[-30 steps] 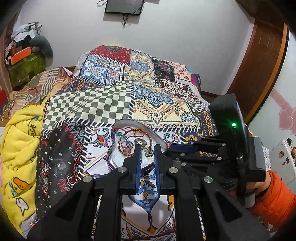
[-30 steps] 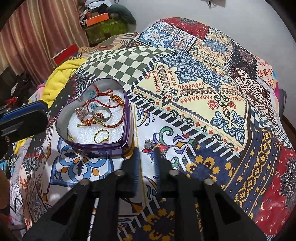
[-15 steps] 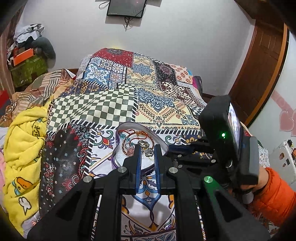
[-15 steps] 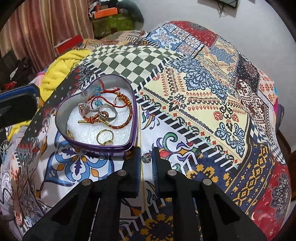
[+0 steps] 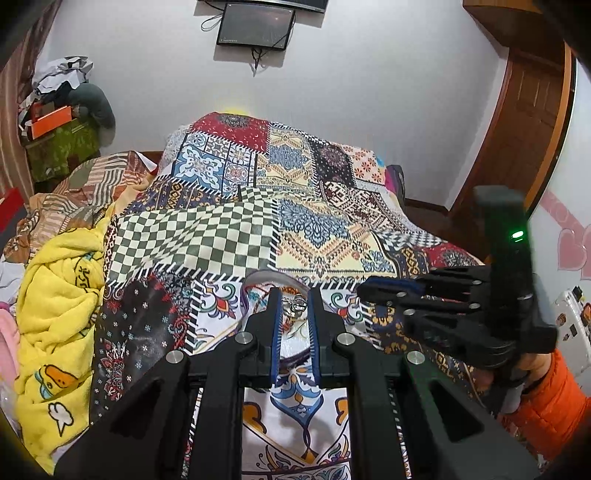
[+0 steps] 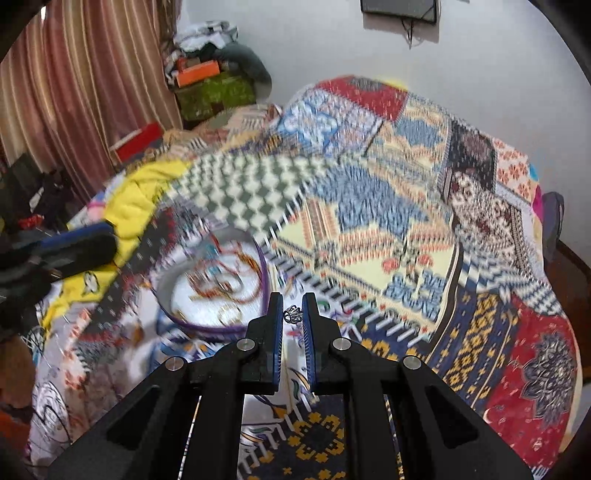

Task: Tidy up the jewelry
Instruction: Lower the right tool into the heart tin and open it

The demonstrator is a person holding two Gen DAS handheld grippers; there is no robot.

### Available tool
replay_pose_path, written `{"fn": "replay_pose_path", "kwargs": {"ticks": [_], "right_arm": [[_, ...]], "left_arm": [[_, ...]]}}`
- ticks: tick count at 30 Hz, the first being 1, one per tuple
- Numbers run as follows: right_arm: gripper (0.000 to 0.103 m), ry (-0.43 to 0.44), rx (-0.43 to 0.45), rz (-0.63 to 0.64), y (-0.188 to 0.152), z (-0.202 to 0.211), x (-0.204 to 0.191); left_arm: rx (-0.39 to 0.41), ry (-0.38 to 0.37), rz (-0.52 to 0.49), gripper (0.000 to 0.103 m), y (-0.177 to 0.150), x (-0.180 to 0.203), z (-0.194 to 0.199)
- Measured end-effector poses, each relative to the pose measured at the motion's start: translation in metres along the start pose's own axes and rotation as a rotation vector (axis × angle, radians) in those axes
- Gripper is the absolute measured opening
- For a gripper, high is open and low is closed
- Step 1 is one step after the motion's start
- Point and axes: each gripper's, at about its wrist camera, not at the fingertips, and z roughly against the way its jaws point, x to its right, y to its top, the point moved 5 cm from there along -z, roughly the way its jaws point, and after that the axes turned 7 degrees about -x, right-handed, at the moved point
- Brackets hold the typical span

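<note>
A heart-shaped tin (image 6: 263,271) with a purple rim lies on the patchwork bedspread (image 6: 388,229). It holds red cord bracelets (image 6: 225,284) and a gold ring (image 6: 229,312). My right gripper (image 6: 293,306) is shut on a small silver crown-shaped ring (image 6: 293,315), lifted off the cloth just right of the tin. In the left wrist view the right gripper (image 5: 364,290) hovers right of the tin (image 5: 258,275). My left gripper (image 5: 295,306) points at the tin with a narrow gap. A silver piece (image 5: 296,305) shows in that gap; whether it is pinched or lies in the tin is unclear.
A yellow blanket (image 5: 55,295) is bunched along the bed's left side, with clutter and curtains (image 6: 74,92) beyond. A wooden door (image 5: 535,129) stands at the right. A person's orange sleeve (image 5: 546,398) is behind the right gripper. A screen (image 5: 255,26) hangs on the far wall.
My right gripper closed on the silver ring that lay on the bedspread and lifted it. Both cameras have pulled back and tilted up from the tin. The left gripper's gap is unchanged.
</note>
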Motion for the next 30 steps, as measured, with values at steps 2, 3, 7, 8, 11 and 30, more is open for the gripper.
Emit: {"fn": "replay_pose_path", "kwargs": {"ticks": [2, 3, 7, 8, 11, 30], "right_arm": [[0.009, 0.013, 0.03, 0.001, 0.008, 0.009, -0.004], [0.009, 0.02, 0.046, 0.002, 0.012, 0.013, -0.007], [0.009, 0.044, 0.088, 0.009, 0.022, 0.024, -0.014], [0.009, 0.052, 0.096, 0.011, 0.024, 0.025, -0.016], [0.009, 0.077, 0.107, 0.018, 0.028, 0.026, -0.025], [0.009, 0.164, -0.013, 0.009, 0.015, -0.021, -0.044]], "left_arm": [[0.006, 0.001, 0.004, 0.012, 0.004, -0.002, 0.001], [0.007, -0.001, 0.006, 0.012, 0.005, -0.003, 0.001], [0.004, -0.004, 0.011, 0.012, 0.01, -0.007, -0.002], [0.001, -0.005, 0.012, 0.012, 0.01, -0.008, -0.004], [-0.02, -0.018, 0.018, 0.012, 0.007, -0.011, -0.012], [-0.13, -0.001, -0.015, 0.012, -0.025, -0.013, -0.053]]}}
